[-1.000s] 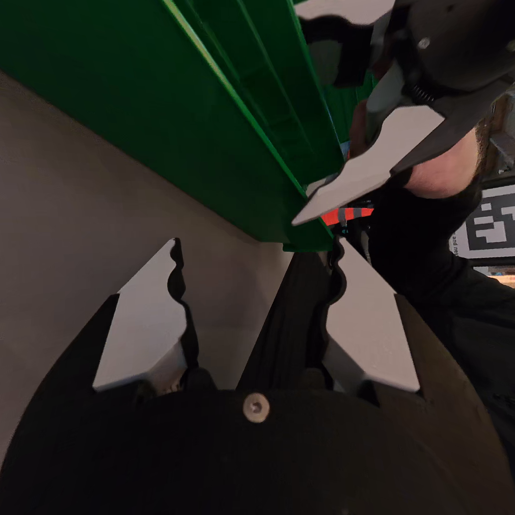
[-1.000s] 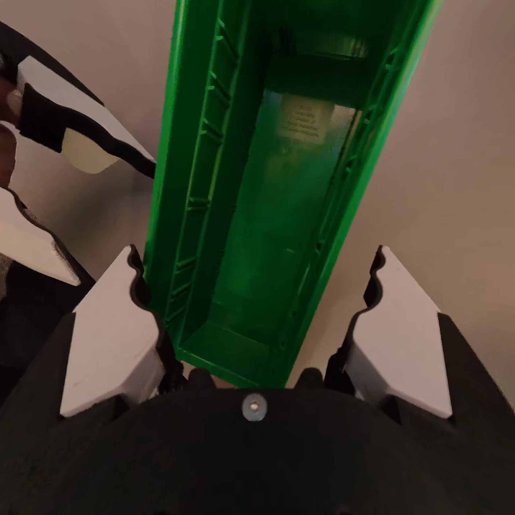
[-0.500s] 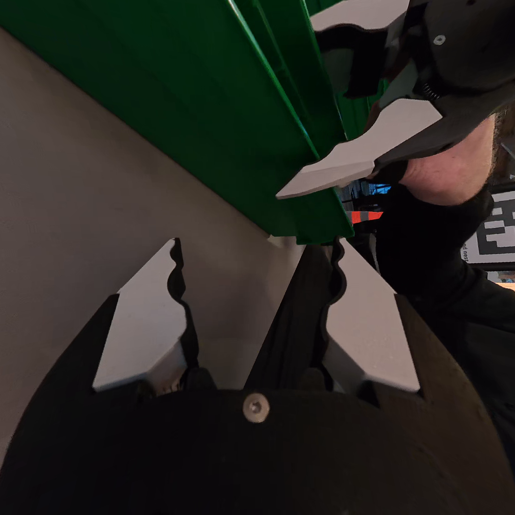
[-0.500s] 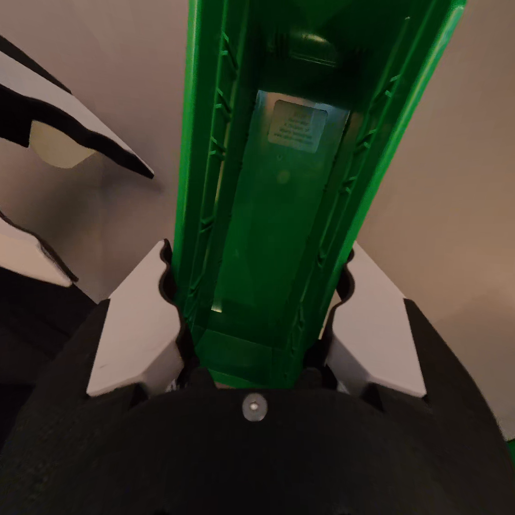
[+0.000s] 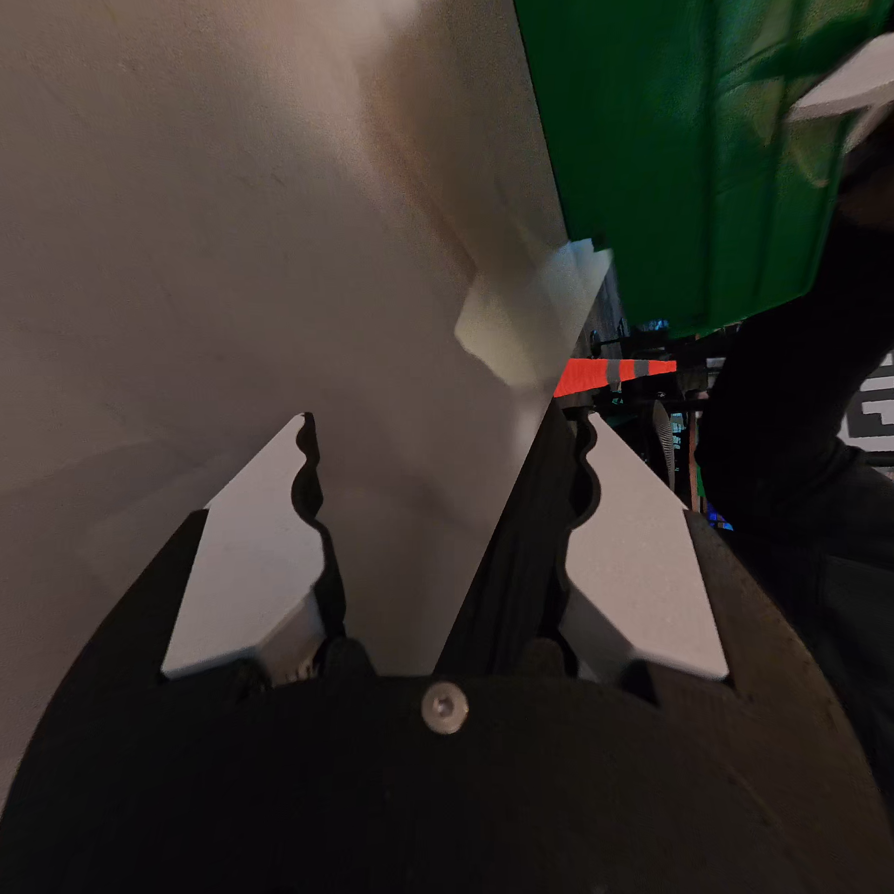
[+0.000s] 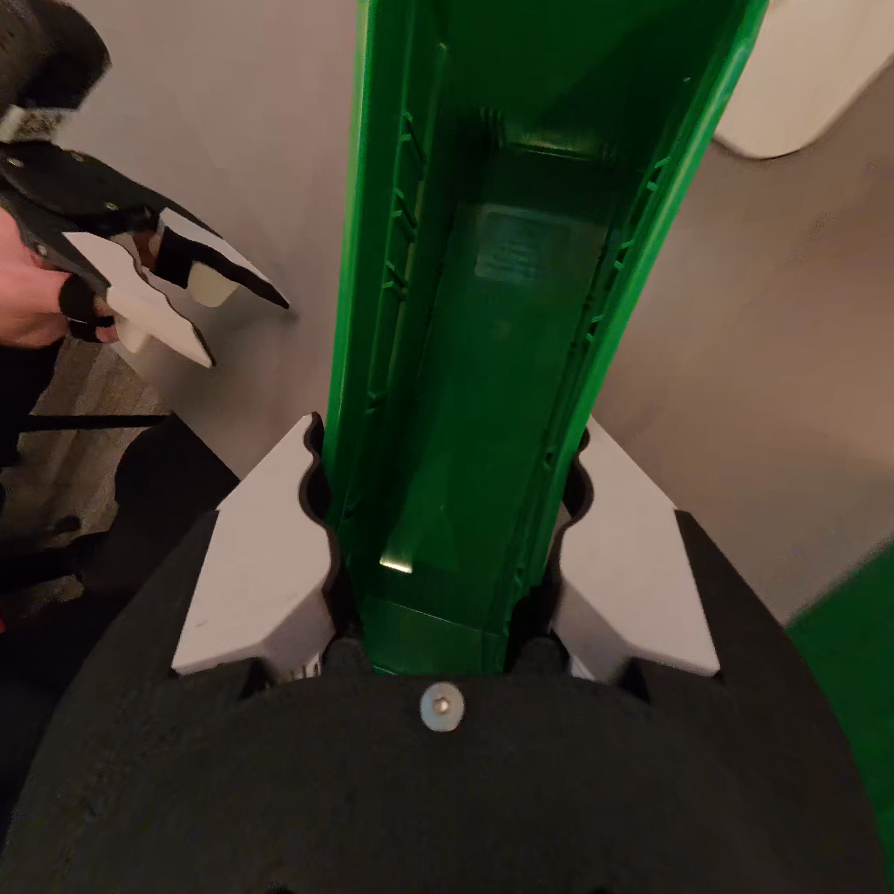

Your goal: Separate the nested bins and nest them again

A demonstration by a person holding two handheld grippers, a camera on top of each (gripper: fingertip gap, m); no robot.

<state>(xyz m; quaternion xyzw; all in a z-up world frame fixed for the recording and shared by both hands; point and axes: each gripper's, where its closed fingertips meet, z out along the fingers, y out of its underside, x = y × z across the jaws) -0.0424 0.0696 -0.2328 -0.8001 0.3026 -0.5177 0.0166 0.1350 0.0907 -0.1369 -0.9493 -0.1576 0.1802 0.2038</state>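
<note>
Two grippers are ours here, one per hand. Nearest in the right wrist view, our right gripper (image 6: 447, 488) is clenched on the narrow end of a long green bin (image 6: 508, 338): its white fingers (image 6: 271, 542) press both outer walls at the lower centre of the frame, and the bin runs away from us up the middle to the top edge, its open ribbed interior facing the camera and a pale label (image 6: 522, 251) on the floor inside. A second patch of green (image 6: 851, 643) shows at the lower right edge; we cannot tell what it belongs to. Farther off at the left of that frame, our left gripper (image 6: 246, 334) hangs released, with nothing between its fingers, well apart from the bin, a bare hand (image 6: 29, 300) around its handle. In the left wrist view our left gripper (image 5: 445, 425) spreads wide at lower centre over the grey table (image 5: 193, 242), grasping nothing. Beyond it, at the upper right, the green bin (image 5: 677, 169) appears blurred, with a white finger (image 5: 841, 92) of the right gripper against it. An orange strip (image 5: 609, 372) lies far back, right of centre.
</note>
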